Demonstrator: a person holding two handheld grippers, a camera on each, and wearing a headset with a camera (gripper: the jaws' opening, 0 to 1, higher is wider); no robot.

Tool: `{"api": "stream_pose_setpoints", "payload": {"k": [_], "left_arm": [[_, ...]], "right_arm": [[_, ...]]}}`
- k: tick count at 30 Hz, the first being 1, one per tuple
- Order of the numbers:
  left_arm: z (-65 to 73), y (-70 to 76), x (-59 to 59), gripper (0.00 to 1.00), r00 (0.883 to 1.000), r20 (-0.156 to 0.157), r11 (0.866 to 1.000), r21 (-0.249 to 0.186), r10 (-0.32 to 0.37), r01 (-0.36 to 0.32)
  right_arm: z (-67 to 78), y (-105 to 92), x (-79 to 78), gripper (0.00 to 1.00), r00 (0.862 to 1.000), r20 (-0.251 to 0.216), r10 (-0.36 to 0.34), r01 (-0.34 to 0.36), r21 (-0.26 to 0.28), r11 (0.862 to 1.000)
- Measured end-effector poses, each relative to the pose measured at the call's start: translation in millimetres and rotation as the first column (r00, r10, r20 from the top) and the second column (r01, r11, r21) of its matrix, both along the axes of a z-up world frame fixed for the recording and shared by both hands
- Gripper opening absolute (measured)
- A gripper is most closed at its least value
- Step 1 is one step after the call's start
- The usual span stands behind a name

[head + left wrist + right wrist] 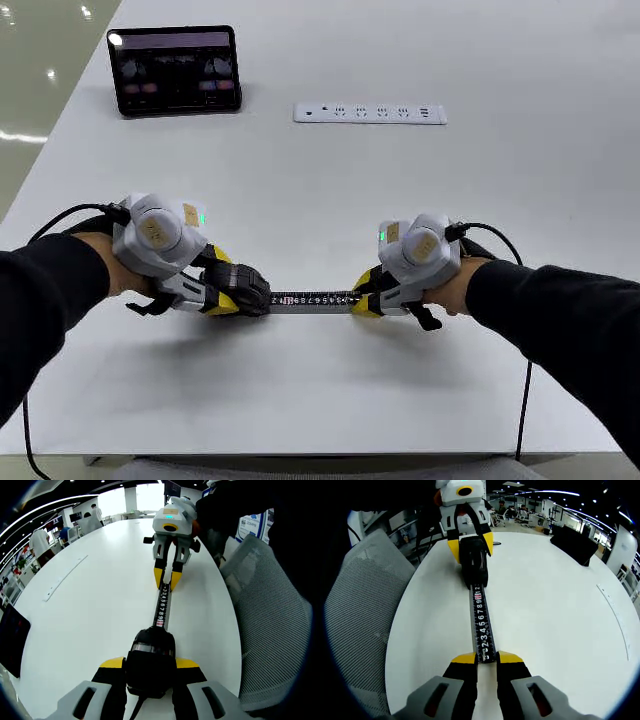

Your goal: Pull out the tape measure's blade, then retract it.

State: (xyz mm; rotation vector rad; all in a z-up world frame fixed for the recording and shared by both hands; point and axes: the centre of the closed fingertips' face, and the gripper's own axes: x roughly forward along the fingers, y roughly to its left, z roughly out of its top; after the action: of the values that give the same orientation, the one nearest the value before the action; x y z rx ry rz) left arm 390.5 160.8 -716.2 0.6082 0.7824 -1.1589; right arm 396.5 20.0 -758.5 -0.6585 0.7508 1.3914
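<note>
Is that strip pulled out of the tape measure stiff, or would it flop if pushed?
Probably springy: the blade runs straight between case and right gripper. Thin, so a sideways push would likely buckle it. Released, it would probably snap back.

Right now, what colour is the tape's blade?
The blade is black with white numbers, clearest in the right gripper view.

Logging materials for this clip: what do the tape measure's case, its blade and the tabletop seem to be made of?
The case: black, likely moulded plastic, perhaps rubber-coated; soft highlights on rounded edges. The blade: thin flat dark strip with printed white numerals, probably coated metal, not certain. The tabletop: white, smooth, laminate-like, with a faint sheen.
</note>
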Motion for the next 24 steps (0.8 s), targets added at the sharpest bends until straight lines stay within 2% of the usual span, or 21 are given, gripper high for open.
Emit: {"api": "stream_pose_setpoints", "payload": {"k": [24], "left_arm": [[-0.7, -0.2, -0.8, 0.31, 1.0, -0.002, 1.0, 0.003, -0.005, 0.005]], "right_arm": [[-1.7, -18.0, 0.5, 0.09, 1.0, 0.007, -0.009, 0.009, -0.023, 1.0]]}}
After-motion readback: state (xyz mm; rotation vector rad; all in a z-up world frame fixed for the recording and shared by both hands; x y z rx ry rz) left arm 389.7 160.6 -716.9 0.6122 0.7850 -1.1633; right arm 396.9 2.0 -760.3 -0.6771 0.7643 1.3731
